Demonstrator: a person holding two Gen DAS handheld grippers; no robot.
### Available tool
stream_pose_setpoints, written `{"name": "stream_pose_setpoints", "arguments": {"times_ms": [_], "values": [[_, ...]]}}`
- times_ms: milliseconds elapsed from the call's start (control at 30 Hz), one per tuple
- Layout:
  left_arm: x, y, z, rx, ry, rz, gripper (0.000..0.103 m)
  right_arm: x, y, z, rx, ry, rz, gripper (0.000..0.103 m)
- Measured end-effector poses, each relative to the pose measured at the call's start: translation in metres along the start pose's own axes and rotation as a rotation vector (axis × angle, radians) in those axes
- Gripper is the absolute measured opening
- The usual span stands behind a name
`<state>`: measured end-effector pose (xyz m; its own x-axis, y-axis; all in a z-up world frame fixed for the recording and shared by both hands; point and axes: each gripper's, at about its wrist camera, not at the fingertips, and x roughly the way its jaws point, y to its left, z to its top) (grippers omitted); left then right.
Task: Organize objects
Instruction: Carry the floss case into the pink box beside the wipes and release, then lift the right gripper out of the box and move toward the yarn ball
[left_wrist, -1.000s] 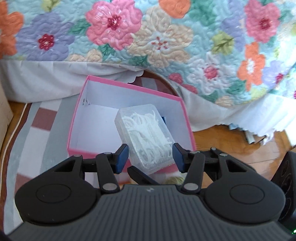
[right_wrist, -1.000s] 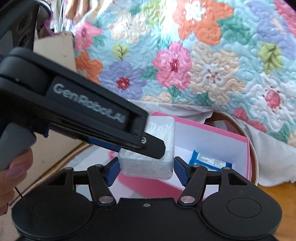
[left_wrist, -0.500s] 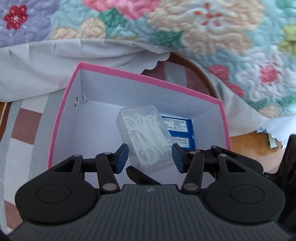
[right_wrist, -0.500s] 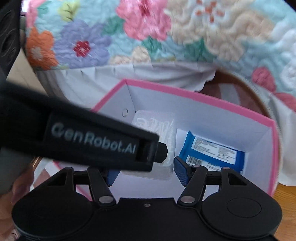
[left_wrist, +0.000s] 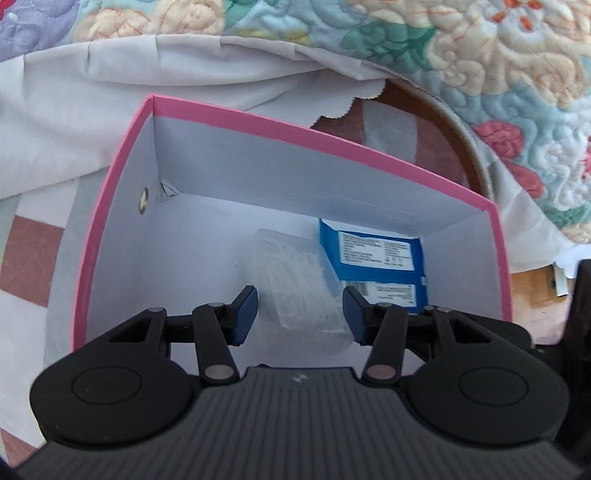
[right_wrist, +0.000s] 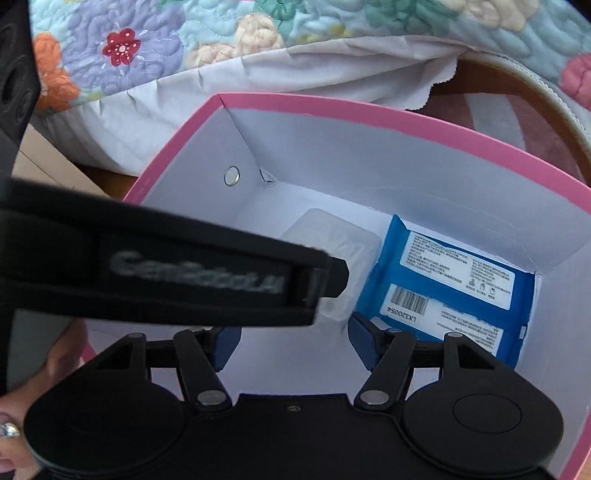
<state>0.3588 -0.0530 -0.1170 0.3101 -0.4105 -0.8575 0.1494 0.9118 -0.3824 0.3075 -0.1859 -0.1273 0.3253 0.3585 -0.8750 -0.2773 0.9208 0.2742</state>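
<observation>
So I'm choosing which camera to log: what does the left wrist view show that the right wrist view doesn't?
Only the left wrist view: the left tool open, with the clear floss-pick box between its fingers. Only the right: the right tool open, the barcode on the blue packet, and a cardboard edge outside. Both: the pink box, floss-pick box beside packet, the floral quilt.

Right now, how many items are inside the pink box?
2. A clear plastic case lies on the floor of the pink box, left of a blue packet near the right wall. The grippers may hide more at the near side.
</observation>
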Motion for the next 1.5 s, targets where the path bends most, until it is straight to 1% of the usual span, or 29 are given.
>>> {"name": "stream_pose_setpoints", "arguments": {"times_ms": [67, 100, 133, 167, 200, 233, 300, 367, 433, 467, 500, 533, 567, 700, 900, 933, 967, 1133, 1233, 1300, 1367, 1500], "values": [[0.003, -0.001, 0.001, 0.025, 0.008, 0.014, 0.044, 0.001, 0.001, 0.002, 0.001, 0.0, 0.003, 0.07], [0.003, -0.001, 0.001, 0.04, 0.011, 0.02, 0.041, 0.003, 0.001, 0.002, -0.009, 0.012, 0.006, 0.068], [0.002, -0.001, 0.001, 0.042, 0.008, 0.018, 0.041, 0.005, 0.003, 0.002, -0.034, 0.015, -0.012, 0.062], [0.001, -0.001, 0.001, 0.038, 0.005, 0.011, 0.041, 0.005, 0.004, 0.0, -0.052, 0.011, -0.042, 0.058], [0.001, 0.0, 0.001, 0.029, -0.001, 0.014, 0.04, 0.006, 0.004, 0.001, -0.049, 0.019, -0.057, 0.049], [0.001, 0.002, 0.002, 0.022, -0.003, 0.013, 0.04, 0.008, 0.003, 0.001, -0.039, 0.027, -0.062, 0.046], [0.001, 0.006, 0.002, -0.008, -0.011, -0.003, 0.04, 0.01, 0.006, 0.003, -0.025, 0.031, -0.093, 0.045], [0.0, 0.009, 0.001, -0.029, -0.023, -0.006, 0.04, 0.011, 0.01, 0.005, -0.018, 0.016, -0.127, 0.044], [-0.003, 0.011, -0.002, -0.047, -0.036, -0.004, 0.041, 0.012, 0.01, 0.007, 0.016, -0.002, -0.15, 0.043], [-0.005, 0.012, -0.003, -0.053, -0.045, 0.001, 0.043, 0.012, 0.009, 0.008, 0.032, -0.008, -0.155, 0.043], [-0.008, 0.013, -0.006, -0.054, -0.051, 0.005, 0.045, 0.012, 0.008, 0.01, 0.04, -0.008, -0.163, 0.047], [-0.011, 0.014, -0.008, -0.053, -0.057, 0.009, 0.045, 0.012, 0.007, 0.01, 0.04, -0.002, -0.175, 0.055], [-0.014, 0.014, -0.01, -0.048, -0.06, 0.014, 0.045, 0.012, 0.007, 0.01, 0.029, 0.011, -0.192, 0.058], [-0.03, 0.011, -0.02, -0.014, -0.062, 0.03, 0.049, -0.004, 0.003, -0.001, -0.011, -0.013, -0.194, 0.058], [-0.063, -0.002, -0.04, 0.036, -0.054, 0.017, 0.053, -0.057, 0.002, -0.03, -0.024, -0.128, -0.125, 0.058], [-0.069, 0.001, -0.035, 0.046, -0.055, 0.02, 0.053, -0.065, 0.003, -0.034, -0.028, -0.145, -0.118, 0.058], [-0.076, -0.002, -0.039, 0.057, -0.057, 0.024, 0.053, -0.071, 0.009, -0.039, -0.031, -0.159, -0.113, 0.058], [-0.115, -0.02, -0.044, 0.118, -0.071, 0.031, 0.057, -0.114, 0.026, -0.054, -0.03, -0.219, -0.077, 0.059], [-0.144, -0.03, -0.057, 0.167, -0.053, 0.035, 0.058, -0.14, 0.038, -0.065, -0.039, -0.249, -0.074, 0.061], [-0.165, -0.037, -0.065, 0.198, -0.036, 0.053, 0.058, -0.155, 0.046, -0.07, -0.04, -0.259, -0.08, 0.062], [-0.186, -0.046, -0.076, 0.228, -0.038, 0.063, 0.058, -0.173, 0.056, -0.077, -0.052, -0.27, -0.081, 0.062], [-0.226, -0.057, -0.097, 0.278, -0.069, 0.075, 0.058, -0.204, 0.07, -0.092, -0.075, -0.284, -0.085, 0.066]]}}
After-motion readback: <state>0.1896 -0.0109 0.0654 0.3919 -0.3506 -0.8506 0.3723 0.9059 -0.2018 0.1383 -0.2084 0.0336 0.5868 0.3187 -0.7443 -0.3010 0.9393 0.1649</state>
